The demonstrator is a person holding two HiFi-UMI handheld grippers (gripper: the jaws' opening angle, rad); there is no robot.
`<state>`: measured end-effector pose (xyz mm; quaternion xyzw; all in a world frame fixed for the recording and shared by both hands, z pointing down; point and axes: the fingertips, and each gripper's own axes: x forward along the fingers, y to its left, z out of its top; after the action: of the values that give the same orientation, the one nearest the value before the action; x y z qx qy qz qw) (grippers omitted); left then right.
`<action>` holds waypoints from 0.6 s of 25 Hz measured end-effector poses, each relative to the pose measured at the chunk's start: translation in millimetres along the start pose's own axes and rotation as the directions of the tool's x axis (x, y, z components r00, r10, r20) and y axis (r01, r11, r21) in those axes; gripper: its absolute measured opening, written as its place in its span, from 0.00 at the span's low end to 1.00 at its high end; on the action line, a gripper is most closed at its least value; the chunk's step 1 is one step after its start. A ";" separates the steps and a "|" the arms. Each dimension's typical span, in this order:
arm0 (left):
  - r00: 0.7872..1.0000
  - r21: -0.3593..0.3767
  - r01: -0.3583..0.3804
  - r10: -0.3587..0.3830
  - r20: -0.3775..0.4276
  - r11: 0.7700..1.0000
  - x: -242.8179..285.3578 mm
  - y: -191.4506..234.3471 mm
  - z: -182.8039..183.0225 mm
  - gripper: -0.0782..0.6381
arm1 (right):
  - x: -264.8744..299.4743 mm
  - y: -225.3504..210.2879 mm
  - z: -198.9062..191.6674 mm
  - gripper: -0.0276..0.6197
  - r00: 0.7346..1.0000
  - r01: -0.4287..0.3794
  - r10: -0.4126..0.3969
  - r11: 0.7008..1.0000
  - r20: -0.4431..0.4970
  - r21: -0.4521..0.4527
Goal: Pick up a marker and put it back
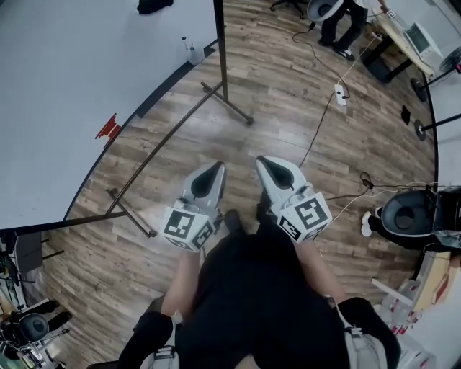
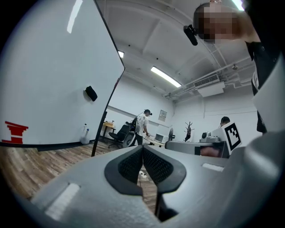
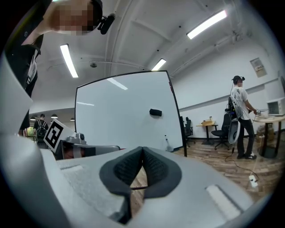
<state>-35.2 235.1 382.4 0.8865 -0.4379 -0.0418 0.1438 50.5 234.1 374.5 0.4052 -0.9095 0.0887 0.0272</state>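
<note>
A big whiteboard (image 1: 79, 79) on a wheeled stand fills the left of the head view. It carries a red drawing (image 1: 108, 127) and a black eraser (image 1: 155, 6), and a spray bottle (image 1: 191, 52) stands on its tray. I cannot make out a marker in any view. My left gripper (image 1: 216, 167) and right gripper (image 1: 263, 162) hang side by side over the wooden floor, close to the person's body and well short of the board. Both are shut with nothing between the pads. The left gripper (image 2: 142, 147) points along the board's face, where the red drawing (image 2: 15, 132) shows. The right gripper (image 3: 142, 149) faces the whiteboard (image 3: 124, 116).
The board's metal stand legs (image 1: 227, 101) cross the floor ahead. A power strip (image 1: 340, 94) with trailing cables lies to the right, and a black bin (image 1: 407, 216) stands at far right. A person (image 3: 240, 116) stands by desks and chairs at the room's far side.
</note>
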 end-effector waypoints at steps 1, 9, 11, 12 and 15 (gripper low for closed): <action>1.000 -0.012 0.009 -0.009 -0.001 1.000 1.6 1.0 -2.7 0.13 | 0.7 0.8 -1.7 0.05 1.000 -0.007 0.007 1.000 -0.003 0.001; 1.000 0.022 -0.020 0.019 0.010 1.000 35.2 8.7 12.2 0.13 | 22.9 -29.4 16.6 0.05 0.997 -0.055 0.055 0.998 0.048 -0.004; 0.999 0.021 -0.042 0.042 0.002 0.999 46.7 16.5 12.3 0.13 | 33.7 -41.3 22.3 0.05 0.996 -0.073 0.074 0.997 0.057 -0.007; 0.999 0.020 -0.055 0.055 -0.001 0.998 53.1 20.0 13.4 0.13 | 38.2 -47.7 26.3 0.05 0.995 -0.083 0.084 0.996 0.063 -0.011; 0.997 0.034 -0.077 0.077 0.014 0.996 81.5 24.4 26.6 0.13 | 50.4 -75.3 43.1 0.05 0.990 -0.106 0.108 0.994 0.088 -0.021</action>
<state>-9.2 151.0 368.3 0.8710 -0.4732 -0.0341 0.1272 73.6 139.9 348.7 0.3592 -0.9309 0.0647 -0.0147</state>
